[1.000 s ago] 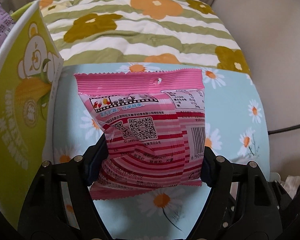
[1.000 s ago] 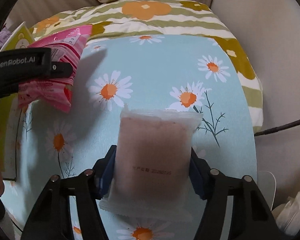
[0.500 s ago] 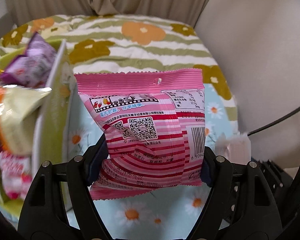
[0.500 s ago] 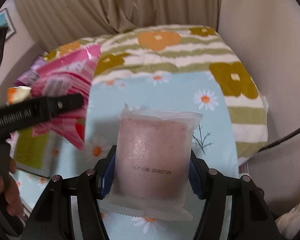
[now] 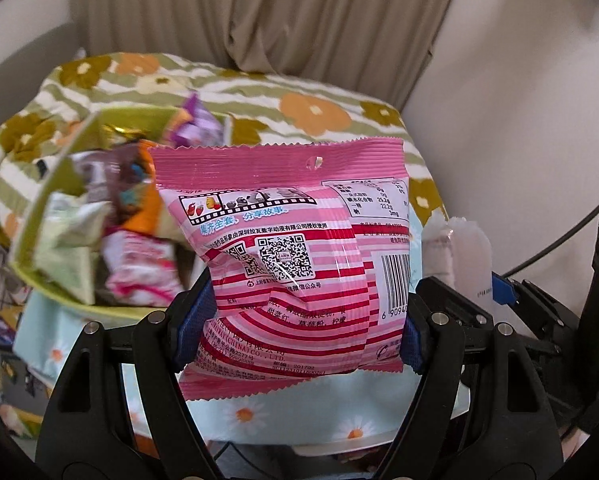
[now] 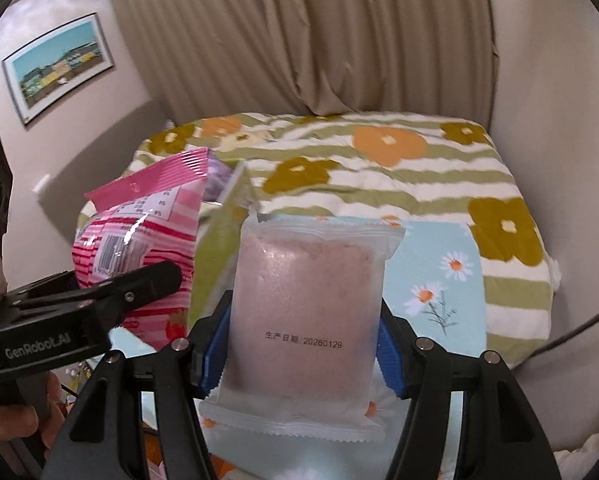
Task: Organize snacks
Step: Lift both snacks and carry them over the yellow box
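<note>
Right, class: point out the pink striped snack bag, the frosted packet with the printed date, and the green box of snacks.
pink striped snack bag (image 5: 283, 256), left wrist view, on its QR code panel.
frosted packet (image 6: 305, 300), right wrist view, on its front above the date.
green box (image 5: 119, 312), left wrist view, on its near rim.

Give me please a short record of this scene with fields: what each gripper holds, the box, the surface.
left gripper: shut on pink bag
right gripper: shut on clear packet, pinkish block inside
green box: open, full of mixed snacks
surface: light blue cloth with daisies
behind: flowered striped blanket, beige curtain
</note>
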A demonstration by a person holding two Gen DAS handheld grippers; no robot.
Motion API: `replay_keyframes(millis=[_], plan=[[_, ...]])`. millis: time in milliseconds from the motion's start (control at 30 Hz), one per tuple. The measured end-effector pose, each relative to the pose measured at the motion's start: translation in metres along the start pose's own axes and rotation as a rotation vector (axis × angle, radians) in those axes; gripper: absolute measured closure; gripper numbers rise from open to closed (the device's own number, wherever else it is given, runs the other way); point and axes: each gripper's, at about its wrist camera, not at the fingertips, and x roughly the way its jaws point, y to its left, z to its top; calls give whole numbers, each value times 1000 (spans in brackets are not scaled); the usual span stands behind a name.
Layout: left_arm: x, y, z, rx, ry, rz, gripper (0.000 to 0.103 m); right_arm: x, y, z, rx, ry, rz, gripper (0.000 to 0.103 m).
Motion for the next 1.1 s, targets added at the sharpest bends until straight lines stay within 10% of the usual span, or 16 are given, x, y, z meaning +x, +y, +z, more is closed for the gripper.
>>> replay_keyframes(millis=[400, 800, 1100], plan=[[-41, 121, 39, -100, -46, 61, 29, 8, 83, 40, -58, -39, 99, 45], [38, 244, 114, -96, 61, 45, 25, 72, 159, 84, -29, -26, 90, 45], [51, 269, 106, -58, 94, 41, 13, 102, 179, 86, 11, 19, 42, 45]])
